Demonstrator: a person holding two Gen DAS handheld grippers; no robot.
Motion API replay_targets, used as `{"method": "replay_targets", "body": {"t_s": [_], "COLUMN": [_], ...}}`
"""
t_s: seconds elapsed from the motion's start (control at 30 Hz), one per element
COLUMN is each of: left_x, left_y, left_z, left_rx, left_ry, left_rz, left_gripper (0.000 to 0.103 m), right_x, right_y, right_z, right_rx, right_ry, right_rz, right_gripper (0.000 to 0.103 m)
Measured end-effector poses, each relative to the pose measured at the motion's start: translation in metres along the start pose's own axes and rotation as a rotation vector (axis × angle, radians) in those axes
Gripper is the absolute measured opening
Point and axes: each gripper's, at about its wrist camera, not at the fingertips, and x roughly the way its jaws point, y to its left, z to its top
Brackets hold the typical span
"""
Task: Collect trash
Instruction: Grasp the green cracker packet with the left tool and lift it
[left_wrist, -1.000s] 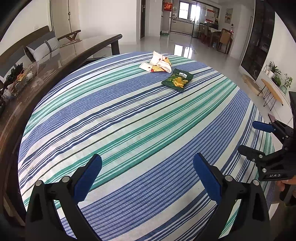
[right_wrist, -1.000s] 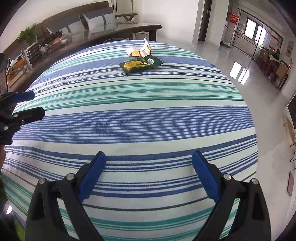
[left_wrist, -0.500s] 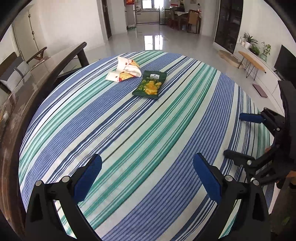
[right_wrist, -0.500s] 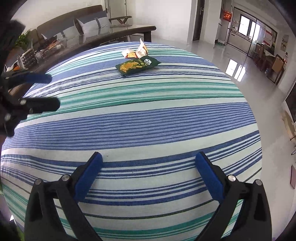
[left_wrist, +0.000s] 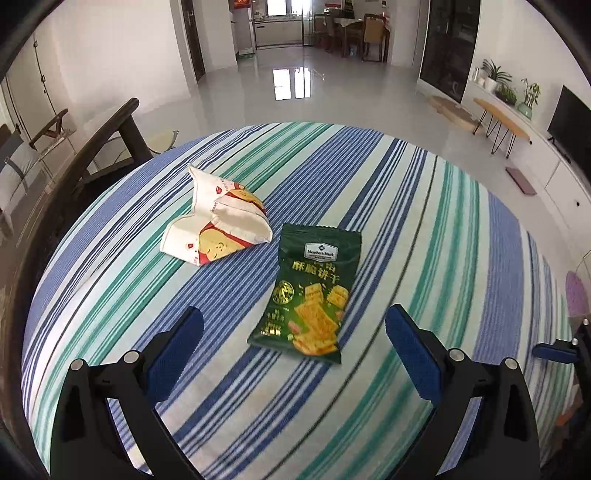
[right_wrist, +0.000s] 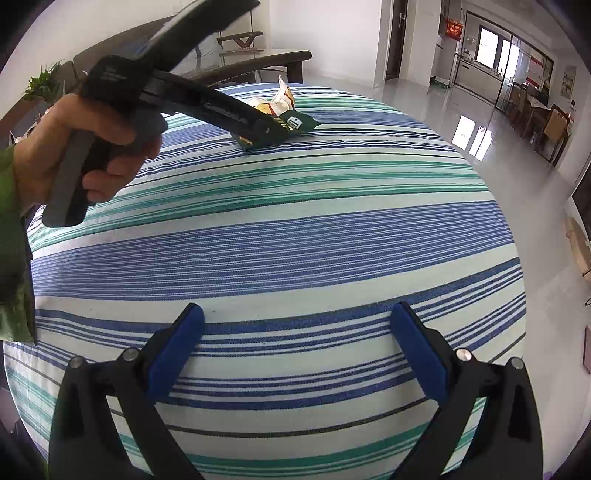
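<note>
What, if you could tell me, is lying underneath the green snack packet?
The green snack packet lies flat on the striped tablecloth; only cloth shows around its edges. Anything under it is covered.

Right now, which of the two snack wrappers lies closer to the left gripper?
The dark green cracker packet, flat between the open left gripper fingers; the crumpled white wrapper lies farther.

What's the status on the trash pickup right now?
Left gripper open, over the green snack packet. Right gripper open, empty, over the striped tablecloth. White wrapper beside the packet. Nothing blocking.
</note>
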Motion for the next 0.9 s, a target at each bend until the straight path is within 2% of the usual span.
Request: {"method": "replay_targets", "body": {"t_s": [0.07, 0.1, 0.13, 0.17, 0.2, 0.3, 0.43, 0.57, 0.67, 0.8, 0.87, 0.9], "left_x": [0.012, 0.015, 0.016, 0.014, 0.011, -0.004, -0.051, -0.087, -0.101, -0.104, -0.103, -0.103], "left_y": [0.004, 0.007, 0.010, 0.011, 0.010, 0.008, 0.027, 0.062, 0.078, 0.086, 0.089, 0.090], "left_z": [0.003, 0.004, 0.003, 0.002, 0.001, -0.011, -0.049, -0.100, -0.131, -0.160, -0.168, -0.172], "left_rx": [-0.012, -0.028, -0.045, -0.053, -0.049, -0.052, -0.144, -0.264, -0.297, -0.352, -0.380, -0.395], "left_ry": [0.011, 0.014, 0.020, 0.006, -0.006, -0.023, -0.058, -0.022, -0.009, -0.009, -0.010, -0.014], "left_rz": [0.001, -0.015, -0.040, -0.046, -0.054, -0.040, 0.002, 0.078, 0.146, 0.127, 0.136, 0.137], "left_gripper": [0.097, 0.086, 0.071, 0.067, 0.042, 0.036, 0.036, 0.036, 0.036, 0.039, 0.055, 0.072], "right_x": [0.000, 0.000, 0.000, 0.000, 0.000, 0.000, 0.000, 0.001, 0.002, 0.003, 0.005, 0.005], "right_y": [0.000, 0.000, 0.000, 0.000, 0.000, 0.000, 0.000, 0.002, 0.002, 0.001, -0.001, -0.003], "right_z": [0.000, 0.000, 0.000, 0.000, 0.000, 0.000, 0.001, 0.001, 0.002, 0.003, 0.009, 0.012], "right_rx": [0.000, 0.000, 0.000, 0.000, 0.000, 0.000, 0.000, -0.001, -0.001, -0.011, -0.024, -0.019], "right_ry": [0.000, 0.000, 0.000, 0.000, 0.000, 0.000, 0.001, 0.003, 0.004, 0.011, 0.023, 0.025], "right_rz": [0.000, 0.000, 0.000, 0.000, 0.000, 0.000, 0.002, -0.001, -0.002, 0.014, 0.048, 0.070], "right_gripper": [0.098, 0.098, 0.098, 0.098, 0.098, 0.098, 0.098, 0.098, 0.098, 0.098, 0.098, 0.098]}}
